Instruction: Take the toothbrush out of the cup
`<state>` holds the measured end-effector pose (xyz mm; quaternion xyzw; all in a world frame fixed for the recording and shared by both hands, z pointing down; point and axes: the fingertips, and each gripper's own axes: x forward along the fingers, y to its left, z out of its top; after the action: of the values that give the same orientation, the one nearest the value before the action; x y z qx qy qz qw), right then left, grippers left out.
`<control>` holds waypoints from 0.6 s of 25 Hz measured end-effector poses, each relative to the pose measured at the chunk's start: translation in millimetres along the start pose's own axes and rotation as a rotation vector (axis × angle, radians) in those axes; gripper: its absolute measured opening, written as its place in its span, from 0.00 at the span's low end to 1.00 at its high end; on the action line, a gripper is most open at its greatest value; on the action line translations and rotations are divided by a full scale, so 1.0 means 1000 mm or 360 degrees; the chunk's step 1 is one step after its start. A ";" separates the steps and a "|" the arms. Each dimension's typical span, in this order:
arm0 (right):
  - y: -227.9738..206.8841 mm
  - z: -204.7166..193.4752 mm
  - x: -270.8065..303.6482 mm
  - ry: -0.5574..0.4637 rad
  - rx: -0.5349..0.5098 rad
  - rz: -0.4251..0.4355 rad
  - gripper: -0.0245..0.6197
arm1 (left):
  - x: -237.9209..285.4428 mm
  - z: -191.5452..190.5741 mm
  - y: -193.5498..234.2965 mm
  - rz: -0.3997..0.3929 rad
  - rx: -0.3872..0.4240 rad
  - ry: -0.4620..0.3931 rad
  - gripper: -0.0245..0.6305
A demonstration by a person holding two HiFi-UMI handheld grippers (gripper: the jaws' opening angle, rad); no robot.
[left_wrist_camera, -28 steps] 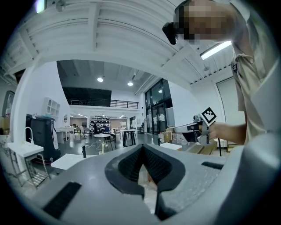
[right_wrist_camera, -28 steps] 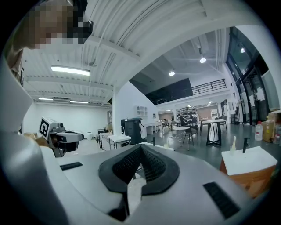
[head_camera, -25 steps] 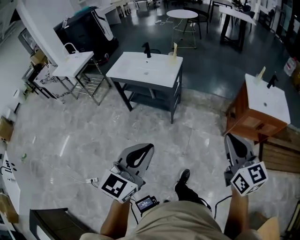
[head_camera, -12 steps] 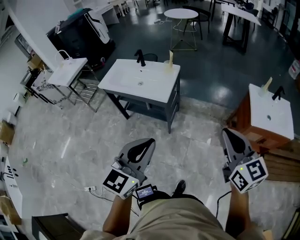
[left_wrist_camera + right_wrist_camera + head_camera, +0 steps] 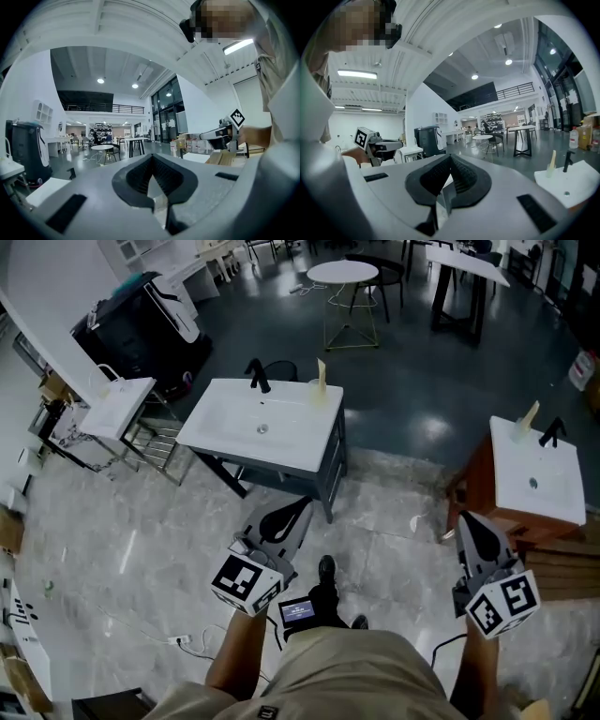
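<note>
The washbasin surface [image 5: 281, 432] has drawn closer, upper centre. My left gripper [image 5: 298, 508] and right gripper [image 5: 464, 519] are clenched empty; arriving shut, I'd topple the cup [image 5: 318, 390].

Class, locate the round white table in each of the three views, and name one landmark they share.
Head view: round white table at the top edge, right of centre.
Left gripper view: table left of centre.
Right gripper view: table just right of centre.
Shared landmark: black cabinet, left of the table in all three.
</note>
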<state>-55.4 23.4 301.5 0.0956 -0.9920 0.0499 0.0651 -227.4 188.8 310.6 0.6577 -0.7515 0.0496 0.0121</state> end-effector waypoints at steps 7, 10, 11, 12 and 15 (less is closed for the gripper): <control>-0.057 -0.003 0.055 0.0063 0.0029 -0.0220 0.05 | 0.105 -0.028 0.096 -0.0034 -0.0031 0.0026 0.05; -0.074 -0.006 0.095 0.0100 0.0048 -0.0281 0.05 | 0.155 -0.050 0.149 -0.0030 -0.0007 0.0082 0.05; -0.078 -0.006 0.109 0.0114 0.0052 -0.0295 0.05 | 0.172 -0.057 0.168 -0.0024 0.0005 0.0103 0.05; -0.082 -0.007 0.122 0.0130 0.0056 -0.0310 0.05 | 0.189 -0.065 0.187 -0.0017 0.0015 0.0124 0.05; -0.099 -0.011 0.158 0.0187 0.0076 -0.0367 0.05 | 0.243 -0.091 0.241 -0.0012 0.0006 0.0189 0.05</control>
<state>-188.0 -101.0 342.9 0.2074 -0.9675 0.0713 0.1260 -503.0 -11.2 407.7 0.6565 -0.7469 0.0898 0.0556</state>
